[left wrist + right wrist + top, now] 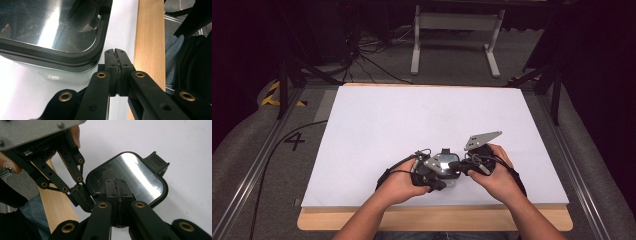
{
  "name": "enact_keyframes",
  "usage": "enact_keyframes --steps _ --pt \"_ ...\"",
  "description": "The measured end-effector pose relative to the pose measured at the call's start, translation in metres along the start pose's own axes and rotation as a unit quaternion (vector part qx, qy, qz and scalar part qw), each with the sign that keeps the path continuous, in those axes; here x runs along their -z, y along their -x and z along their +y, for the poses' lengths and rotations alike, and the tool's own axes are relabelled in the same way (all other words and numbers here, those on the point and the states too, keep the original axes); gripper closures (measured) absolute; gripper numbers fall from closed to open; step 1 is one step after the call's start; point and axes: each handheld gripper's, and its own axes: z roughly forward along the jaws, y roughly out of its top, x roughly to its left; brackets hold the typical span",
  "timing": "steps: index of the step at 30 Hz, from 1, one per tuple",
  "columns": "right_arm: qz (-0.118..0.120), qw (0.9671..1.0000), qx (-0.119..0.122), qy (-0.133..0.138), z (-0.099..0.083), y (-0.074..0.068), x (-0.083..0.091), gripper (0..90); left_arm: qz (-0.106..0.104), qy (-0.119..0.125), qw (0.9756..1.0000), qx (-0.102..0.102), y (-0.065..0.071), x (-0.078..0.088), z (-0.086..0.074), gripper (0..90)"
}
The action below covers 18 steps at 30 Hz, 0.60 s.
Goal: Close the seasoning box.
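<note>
One white-topped table (412, 125) with a wooden edge, one container, two grippers.
One clear rectangular container with a mirror-finish, black-rimmed lid (130, 177) sits near the front edge, between the hands. Left gripper (116, 65) and right gripper (117, 192) are both clenched on nothing, flanking it. Step is probably pre-grasp; next move needs jaws opened, perhaps at the lid's latch tab.

A glossy, mirror-like metal lid (130, 176) with a matt black plastic rim lies beside bare smooth wood (149, 37).
</note>
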Motion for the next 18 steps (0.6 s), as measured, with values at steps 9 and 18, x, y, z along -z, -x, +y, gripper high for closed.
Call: enact_keyframes --steps 9,18 --pt "-0.001 1.0 0.0 0.002 -0.001 0.0 0.0 90.0 -0.002 -0.002 1.0 0.004 0.0 0.0 0.0 88.5" --pt "0.001 0.9996 0.003 0.029 0.004 0.004 0.015 89.9 -0.004 0.018 0.9997 0.015 0.012 0.022 -0.004 86.9"
